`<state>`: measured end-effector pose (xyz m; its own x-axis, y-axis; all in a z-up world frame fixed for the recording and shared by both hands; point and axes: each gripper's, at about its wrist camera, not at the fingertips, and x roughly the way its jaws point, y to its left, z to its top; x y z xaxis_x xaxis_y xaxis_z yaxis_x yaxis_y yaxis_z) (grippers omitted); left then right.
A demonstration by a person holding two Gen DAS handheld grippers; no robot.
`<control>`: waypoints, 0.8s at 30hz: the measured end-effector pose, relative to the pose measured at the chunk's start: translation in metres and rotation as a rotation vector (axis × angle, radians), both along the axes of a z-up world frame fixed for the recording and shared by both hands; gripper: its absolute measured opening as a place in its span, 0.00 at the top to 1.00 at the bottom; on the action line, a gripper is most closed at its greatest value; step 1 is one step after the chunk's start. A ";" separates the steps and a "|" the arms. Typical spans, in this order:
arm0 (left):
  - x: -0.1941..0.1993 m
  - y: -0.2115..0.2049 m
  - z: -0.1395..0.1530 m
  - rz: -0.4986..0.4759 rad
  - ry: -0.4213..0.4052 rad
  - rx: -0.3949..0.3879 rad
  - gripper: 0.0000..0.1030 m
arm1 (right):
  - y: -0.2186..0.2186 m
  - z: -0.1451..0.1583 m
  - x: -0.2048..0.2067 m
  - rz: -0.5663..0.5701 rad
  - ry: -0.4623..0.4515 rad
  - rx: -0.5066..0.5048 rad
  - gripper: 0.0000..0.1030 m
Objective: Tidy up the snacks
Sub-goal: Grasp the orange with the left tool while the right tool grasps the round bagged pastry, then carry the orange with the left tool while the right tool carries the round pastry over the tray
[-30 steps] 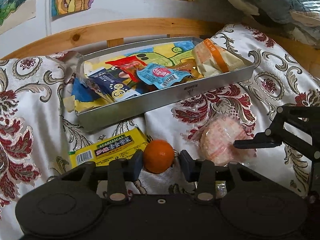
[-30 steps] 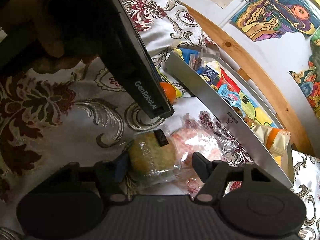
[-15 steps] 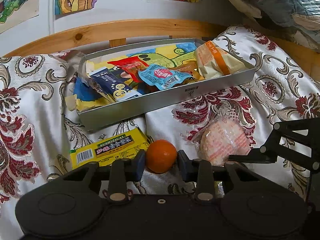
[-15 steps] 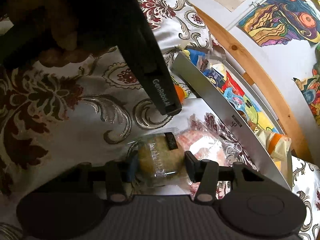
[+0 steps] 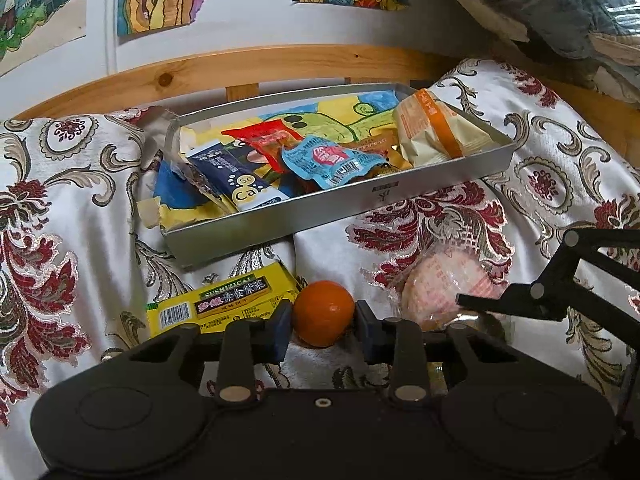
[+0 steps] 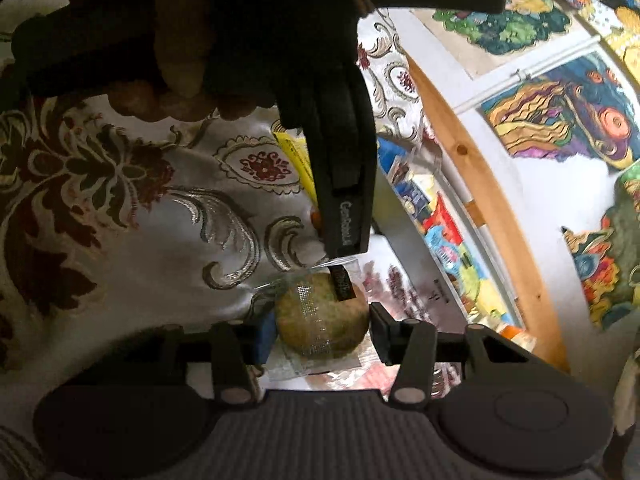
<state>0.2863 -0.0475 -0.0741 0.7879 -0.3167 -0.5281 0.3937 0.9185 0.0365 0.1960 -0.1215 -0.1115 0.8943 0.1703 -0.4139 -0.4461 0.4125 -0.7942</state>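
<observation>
A small orange lies on the patterned bedspread, and my left gripper is shut on it, a pad against each side. My right gripper is shut on a round greenish-yellow pastry in clear wrap, held just in front of the tray. The metal tray sits further back and holds several snack packets. A pink wrapped pastry lies right of the orange. A yellow snack packet lies to its left.
A wooden bed rail and a wall with paintings stand behind the tray. A pile of clothes sits at the back right. In the right wrist view a hand holds the left gripper's black body close above the pastry.
Both grippers have closed: the left on the orange, the right on the greenish pastry. The right wrist view has swung toward the wall, and the pastry has come up off the pink packet.
</observation>
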 end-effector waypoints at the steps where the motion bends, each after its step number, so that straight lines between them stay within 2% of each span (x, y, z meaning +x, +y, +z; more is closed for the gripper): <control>1: 0.000 0.000 0.001 0.003 -0.003 -0.005 0.66 | 0.001 0.001 -0.003 0.003 -0.012 -0.006 0.49; 10: -0.002 0.006 0.009 0.028 0.003 -0.076 0.67 | 0.000 0.009 -0.009 0.011 -0.024 0.018 0.49; 17: -0.007 0.008 0.020 0.042 -0.043 -0.106 0.67 | 0.001 0.008 -0.016 0.024 -0.063 -0.019 0.49; 24: -0.007 0.016 0.033 0.077 -0.082 -0.151 0.67 | 0.002 0.012 -0.028 0.017 -0.078 0.007 0.49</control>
